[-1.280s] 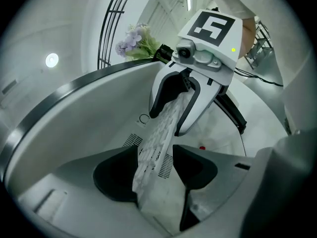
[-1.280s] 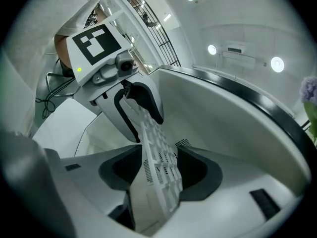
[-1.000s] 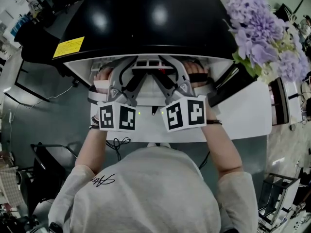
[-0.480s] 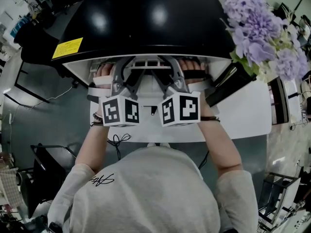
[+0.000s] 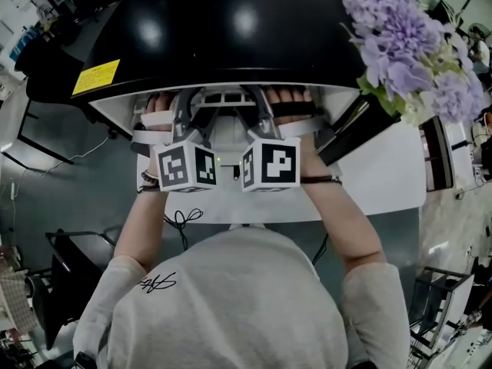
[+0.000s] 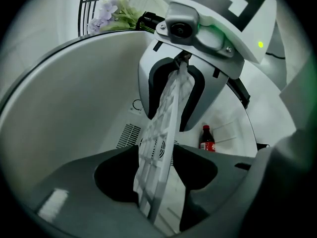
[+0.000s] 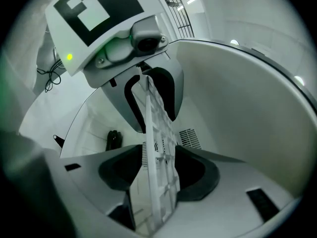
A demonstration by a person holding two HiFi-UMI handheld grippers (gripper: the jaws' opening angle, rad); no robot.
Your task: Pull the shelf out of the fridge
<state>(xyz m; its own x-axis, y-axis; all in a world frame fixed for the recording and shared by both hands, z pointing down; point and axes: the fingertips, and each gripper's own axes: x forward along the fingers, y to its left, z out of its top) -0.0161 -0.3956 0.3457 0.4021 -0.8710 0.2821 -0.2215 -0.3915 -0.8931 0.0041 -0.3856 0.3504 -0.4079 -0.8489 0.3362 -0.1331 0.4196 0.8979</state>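
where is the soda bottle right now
In the left gripper view the bottle sits inside the fridge, right of centre, just right of the shelf and the vent grille.

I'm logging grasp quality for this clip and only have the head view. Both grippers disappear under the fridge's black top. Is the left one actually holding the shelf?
Observer: Yes. The left gripper view shows the left gripper shut on the white grid shelf, which sits edge-on between its jaws.
Operator: And the right one?
Observer: The right gripper is shut on the same shelf, facing the left one along it.
Operator: Is there anything else in there to watch for?
Observer: A cola bottle with a red label stands upright beyond the shelf. I cannot tell what it stands on.
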